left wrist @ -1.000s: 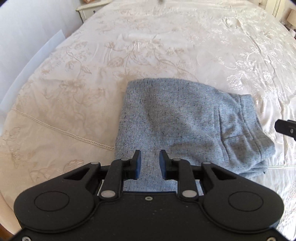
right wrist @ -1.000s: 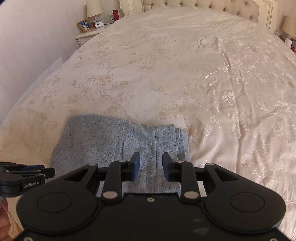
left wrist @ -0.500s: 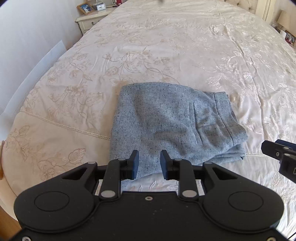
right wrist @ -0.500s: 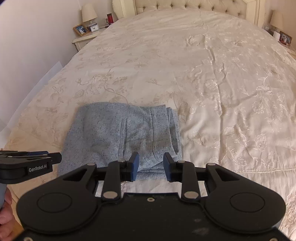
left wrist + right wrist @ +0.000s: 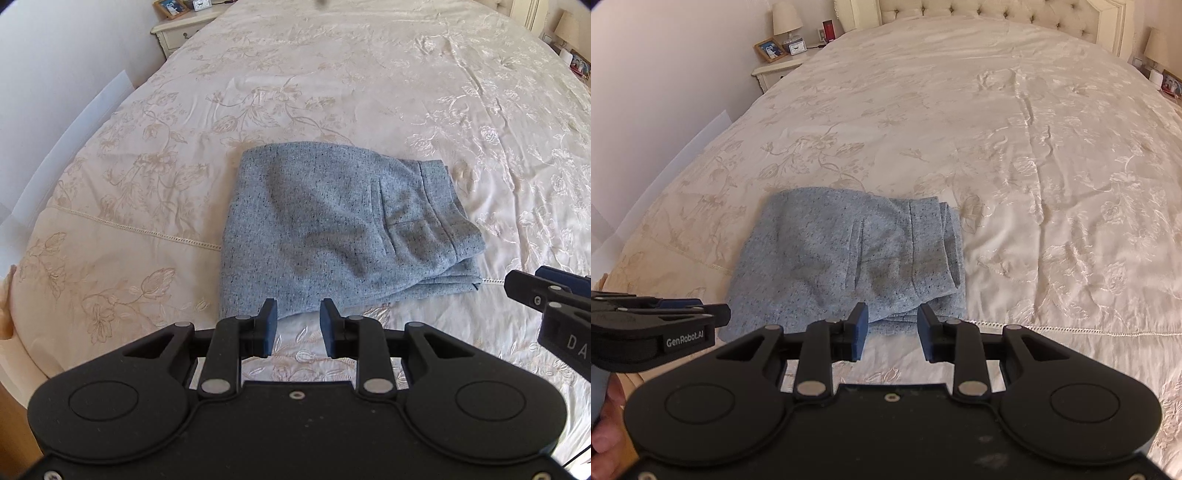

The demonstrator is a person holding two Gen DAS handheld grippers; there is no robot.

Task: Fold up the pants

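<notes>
My left gripper (image 5: pixel 294 325) hangs with fingers part open, nothing between them, the folded pants (image 5: pixel 332 229) lying just beyond on the bed (image 5: pixel 332 74). The bundle's longer side runs left to right, waistband stacked at the right end. My right gripper (image 5: pixel 891 330) is the same: fingers half apart, empty, the near right corner just ahead of them.

Bed (image 5: pixel 1015 147), cream floral-embroidered cover; folded blue-grey pants (image 5: pixel 332 229) lying flat near foot edge.
</notes>
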